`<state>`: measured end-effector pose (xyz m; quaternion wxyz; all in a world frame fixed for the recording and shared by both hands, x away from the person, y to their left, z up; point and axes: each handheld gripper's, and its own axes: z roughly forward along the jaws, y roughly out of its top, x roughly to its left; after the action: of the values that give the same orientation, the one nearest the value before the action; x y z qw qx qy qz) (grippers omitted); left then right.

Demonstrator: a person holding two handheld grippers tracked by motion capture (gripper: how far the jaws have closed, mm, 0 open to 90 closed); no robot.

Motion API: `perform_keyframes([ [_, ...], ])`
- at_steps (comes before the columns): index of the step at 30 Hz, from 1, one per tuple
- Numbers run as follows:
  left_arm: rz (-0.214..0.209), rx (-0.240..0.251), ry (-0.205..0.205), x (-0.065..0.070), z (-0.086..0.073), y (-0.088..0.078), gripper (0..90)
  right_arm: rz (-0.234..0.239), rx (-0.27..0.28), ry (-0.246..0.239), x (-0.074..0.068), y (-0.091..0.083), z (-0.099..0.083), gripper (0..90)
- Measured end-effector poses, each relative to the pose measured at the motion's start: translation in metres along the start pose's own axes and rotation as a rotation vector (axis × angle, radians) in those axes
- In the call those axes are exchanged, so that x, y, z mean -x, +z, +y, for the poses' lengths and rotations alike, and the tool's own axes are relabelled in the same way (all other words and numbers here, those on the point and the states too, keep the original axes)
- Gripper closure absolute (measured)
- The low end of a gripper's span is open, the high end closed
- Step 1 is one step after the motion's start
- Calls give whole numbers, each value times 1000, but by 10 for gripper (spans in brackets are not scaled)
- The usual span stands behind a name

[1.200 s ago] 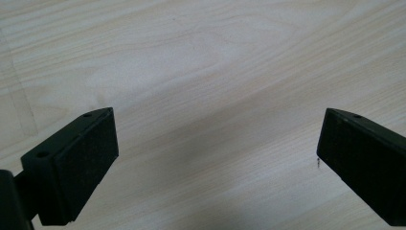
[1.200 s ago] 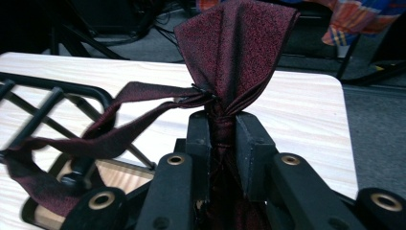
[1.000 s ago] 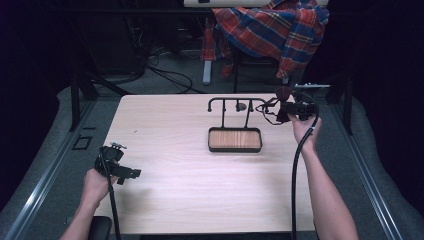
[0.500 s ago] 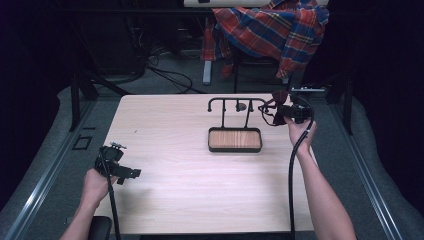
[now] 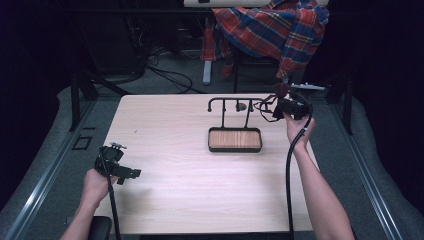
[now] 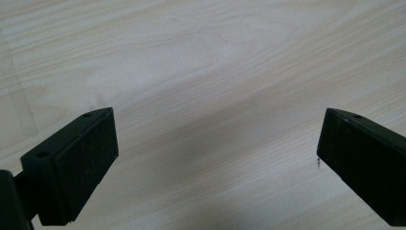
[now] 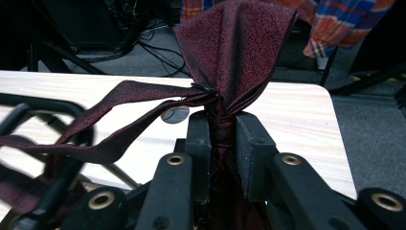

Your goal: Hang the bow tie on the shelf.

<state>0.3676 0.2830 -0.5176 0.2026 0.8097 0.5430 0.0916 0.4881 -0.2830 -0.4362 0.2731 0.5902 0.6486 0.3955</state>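
Dark red bow tie point(image 7: 234, 52) is clamped in right tool point(image 7: 222, 143), strap trailing to rack point(image 5: 235, 104); left tool point(image 6: 215, 153) is held spread over bare surface point(image 6: 215, 72).

Dim room, plaid cloth point(image 5: 272, 30), perhaps over chair.

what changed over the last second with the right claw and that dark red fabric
Almost nothing. The right claw shifted very slightly by the end of the black rack, still shut on the dark red fabric, whose strap stays looped at the rack. The left claw, open over bare table, and the wooden tray stayed put.
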Motion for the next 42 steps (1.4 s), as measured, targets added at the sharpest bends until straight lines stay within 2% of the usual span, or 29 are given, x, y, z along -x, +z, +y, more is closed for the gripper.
perform_keyframes([
  [4,0,0,1,0,0,0,4,-3,-15,29,6,6,-4,769],
  [10,0,-1,3,0,0,0,4,11,-80,68,16,12,-11,766],
  [14,-1,-2,4,0,0,0,4,30,-152,51,14,19,-15,764],
  [19,-1,-2,5,0,0,0,5,37,-197,37,10,25,-17,764],
  [26,-1,-4,8,0,0,0,5,84,-262,56,11,35,-25,759],
  [31,-2,-4,9,1,0,0,6,112,-293,67,12,41,-30,756],
  [38,-2,-3,6,1,0,0,6,150,-332,55,8,47,-32,751],
  [42,-3,-4,7,1,0,0,6,152,-353,60,7,49,-34,742],
])
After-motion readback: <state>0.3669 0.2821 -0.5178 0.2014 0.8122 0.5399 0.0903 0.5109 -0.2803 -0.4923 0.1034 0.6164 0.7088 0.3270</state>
